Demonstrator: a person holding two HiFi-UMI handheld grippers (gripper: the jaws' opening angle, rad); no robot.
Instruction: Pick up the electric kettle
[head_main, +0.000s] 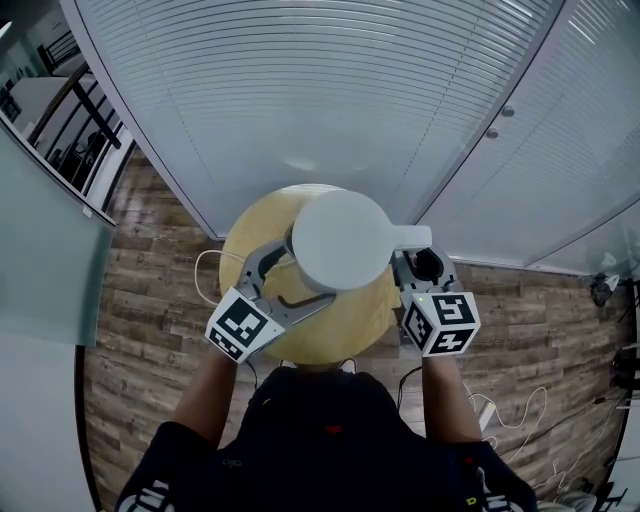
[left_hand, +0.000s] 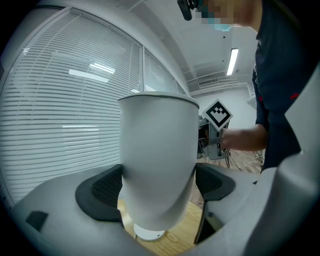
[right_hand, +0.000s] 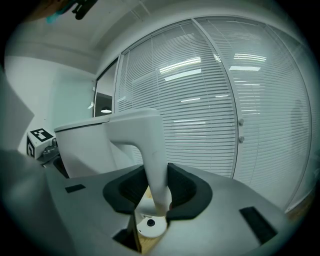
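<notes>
The white electric kettle (head_main: 340, 240) hangs over a round wooden table (head_main: 345, 325). My left gripper (head_main: 290, 272) reaches in from the left, and in the left gripper view its black pads (left_hand: 100, 192) press both sides of the kettle's body (left_hand: 157, 150). My right gripper (head_main: 415, 262) is shut on the kettle's handle (right_hand: 150, 150), which stands upright between its pads (right_hand: 182, 187). Under the kettle its round white base (right_hand: 150, 226) lies bare on the table, with the centre connector showing. The kettle's bottom is just above the base (left_hand: 149, 233).
A glass wall with white blinds (head_main: 330, 100) runs close behind the table. Wood-plank floor (head_main: 150, 330) surrounds it. A white cable (head_main: 205, 275) hangs at the table's left and more cables (head_main: 520, 415) lie on the floor at right. My own torso (head_main: 320, 440) is against the table's near edge.
</notes>
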